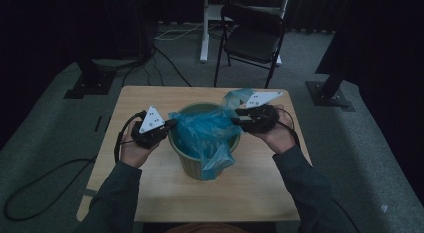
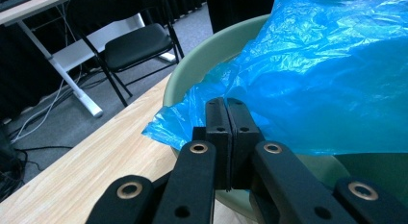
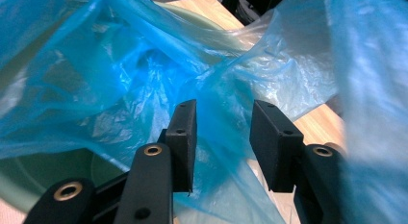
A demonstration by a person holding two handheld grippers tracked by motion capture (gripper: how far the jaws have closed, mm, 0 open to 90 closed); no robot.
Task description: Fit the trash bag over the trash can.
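Note:
A green bin [image 1: 200, 168] stands in the middle of the wooden table [image 1: 150, 193], with a blue plastic bag [image 1: 205, 128] bunched in and over its mouth. My left gripper [image 1: 170, 124] is at the bin's left rim. In the left gripper view its jaws [image 2: 226, 101] are pressed together on the edge of the bag [image 2: 327, 65], just above the bin's rim [image 2: 202, 56]. My right gripper [image 1: 235, 117] is at the bin's right rim. Its jaws [image 3: 223, 108] stand apart with loose bag film [image 3: 120, 75] draped between them, and the pads do not press on it.
A black folding chair [image 1: 252, 38] and a white desk leg [image 1: 204, 33] stand on the carpet beyond the table's far edge. Dark stand bases sit at the far left [image 1: 90, 83] and far right [image 1: 330, 95]. Cables trail on the floor at left.

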